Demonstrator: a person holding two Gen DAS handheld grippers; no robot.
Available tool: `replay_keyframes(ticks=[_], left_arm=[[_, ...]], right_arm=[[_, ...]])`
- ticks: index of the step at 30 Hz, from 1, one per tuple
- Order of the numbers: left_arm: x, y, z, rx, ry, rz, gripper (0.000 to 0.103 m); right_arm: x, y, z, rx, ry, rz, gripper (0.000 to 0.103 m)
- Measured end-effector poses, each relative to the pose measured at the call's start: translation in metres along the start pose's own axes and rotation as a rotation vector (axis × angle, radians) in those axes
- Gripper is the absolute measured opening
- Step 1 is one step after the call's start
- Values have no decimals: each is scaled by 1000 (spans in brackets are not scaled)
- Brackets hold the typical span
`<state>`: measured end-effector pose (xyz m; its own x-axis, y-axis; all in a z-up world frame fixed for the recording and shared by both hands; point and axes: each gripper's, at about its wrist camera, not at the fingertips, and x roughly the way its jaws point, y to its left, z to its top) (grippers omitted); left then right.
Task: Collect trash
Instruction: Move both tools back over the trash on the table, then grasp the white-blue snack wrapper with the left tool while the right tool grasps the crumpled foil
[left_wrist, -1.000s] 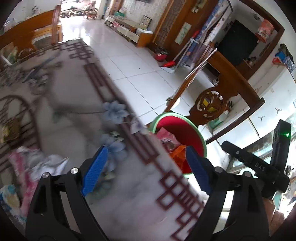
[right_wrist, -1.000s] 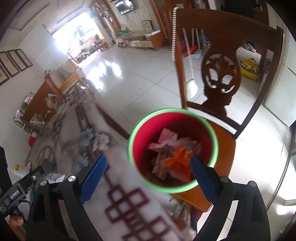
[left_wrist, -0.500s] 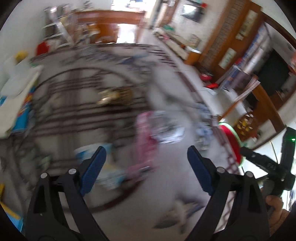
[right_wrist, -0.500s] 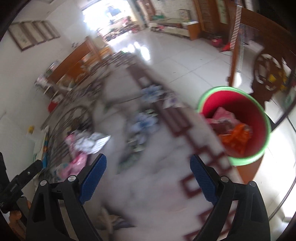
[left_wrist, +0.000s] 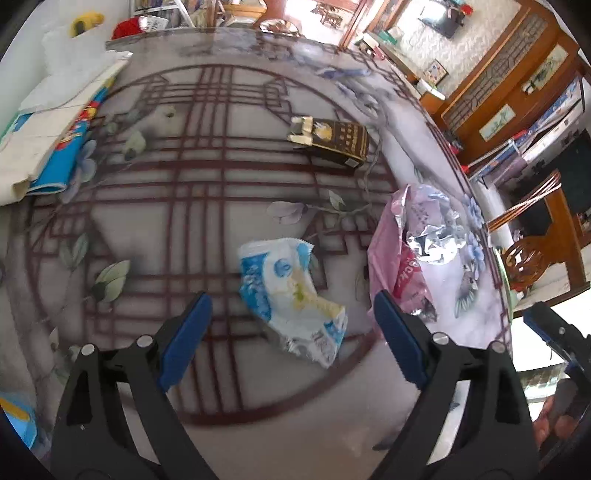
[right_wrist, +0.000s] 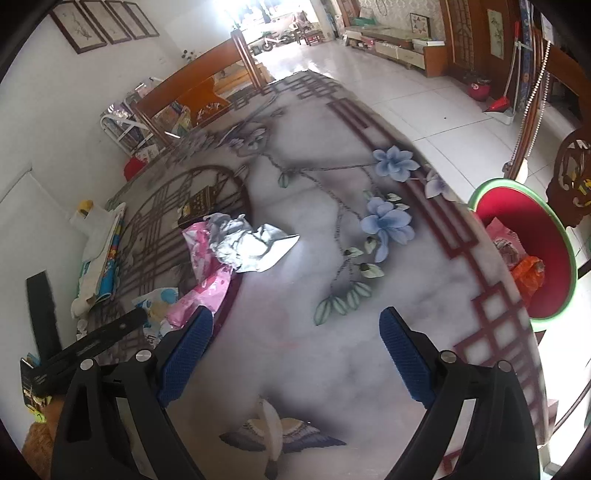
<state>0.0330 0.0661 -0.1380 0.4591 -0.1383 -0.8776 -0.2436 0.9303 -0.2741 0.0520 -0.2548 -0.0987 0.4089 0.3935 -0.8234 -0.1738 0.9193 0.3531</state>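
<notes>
Both claws swung from bin to wrappers

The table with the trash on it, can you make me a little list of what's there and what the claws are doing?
table: patterned top
blue-and-white wrapper: lying flat between the open fingers of the left claw
pink bag: beside it, with crumpled foil on top
dark box: farther back
red bin: off the table edge, already holds wrappers
right claw: open, empty
</notes>
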Motion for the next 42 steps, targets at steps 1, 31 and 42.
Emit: replay_keyframes(ticks=[1, 31, 42], left_arm=[[5, -2, 1, 2, 10, -2, 81], [-31, -15, 30, 50, -107, 10, 23], [-31, -14, 31, 44, -107, 14, 23]], right_arm=[[1, 2, 1, -4, 2, 2, 88], [109, 56, 78, -113, 167, 43, 88], [111, 57, 68, -150, 179, 70, 44]])
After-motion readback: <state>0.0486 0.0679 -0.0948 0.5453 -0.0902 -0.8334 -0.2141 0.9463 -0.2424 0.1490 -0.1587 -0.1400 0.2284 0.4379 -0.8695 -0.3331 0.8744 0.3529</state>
